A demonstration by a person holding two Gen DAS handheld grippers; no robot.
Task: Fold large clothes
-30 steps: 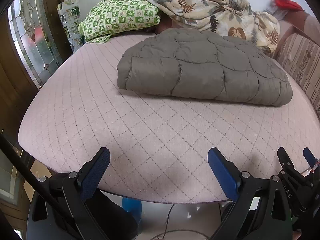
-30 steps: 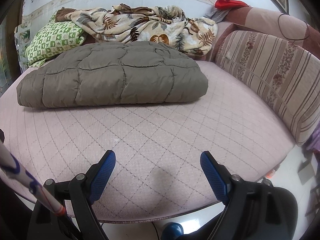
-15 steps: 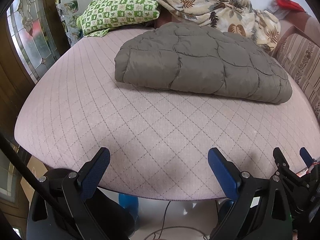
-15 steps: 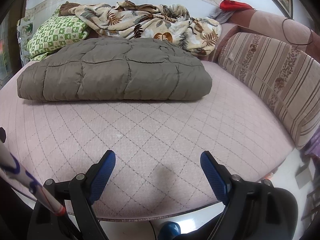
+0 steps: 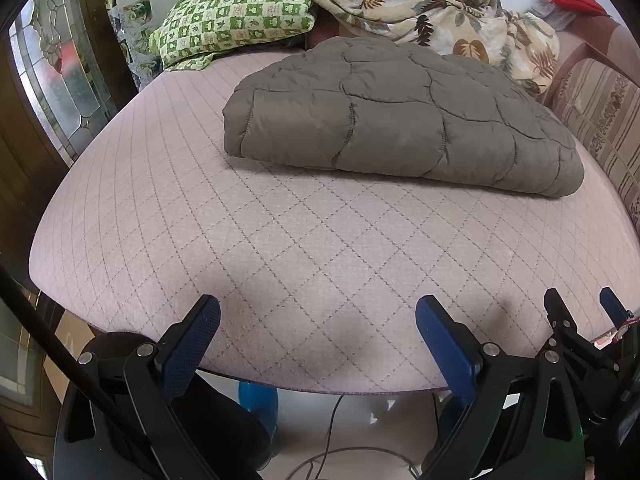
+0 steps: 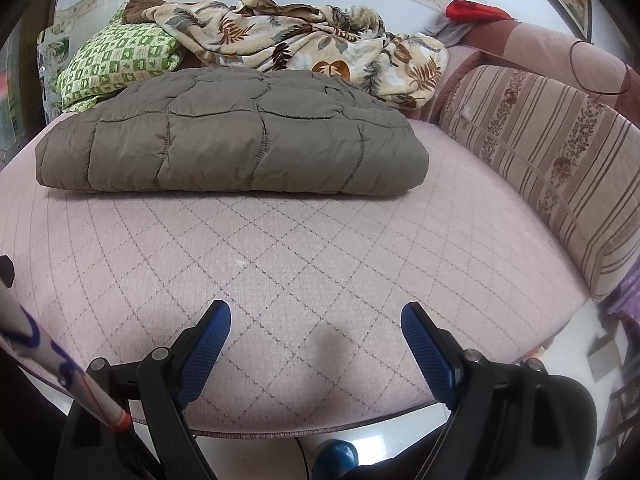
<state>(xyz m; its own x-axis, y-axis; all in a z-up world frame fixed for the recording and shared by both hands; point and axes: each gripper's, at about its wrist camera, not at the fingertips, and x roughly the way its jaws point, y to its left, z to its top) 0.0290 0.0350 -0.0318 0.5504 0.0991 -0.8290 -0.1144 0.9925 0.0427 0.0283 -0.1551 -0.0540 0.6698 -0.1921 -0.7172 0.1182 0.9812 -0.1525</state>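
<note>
A grey-brown quilted puffer garment [image 5: 392,120] lies folded into a thick flat bundle on the pink quilted bed [image 5: 280,240]. It also shows in the right wrist view [image 6: 232,140]. My left gripper [image 5: 318,312] is open and empty, over the bed's near edge, well short of the garment. My right gripper [image 6: 316,316] is open and empty, also over the near edge and apart from the garment. The right gripper's fingers also show at the lower right of the left wrist view [image 5: 580,312].
A green checked pillow [image 5: 232,12] and a leaf-print blanket [image 5: 420,4] lie behind the garment at the head of the bed. A striped cushion [image 6: 540,160] lines the right side. A glass-panelled wooden door [image 5: 52,80] stands at the left. Cables lie on the floor [image 5: 340,440] below.
Both grippers have shifted a little, so the garment sits lower and larger in both views. Both jaws stay open. The garment has not moved.
</note>
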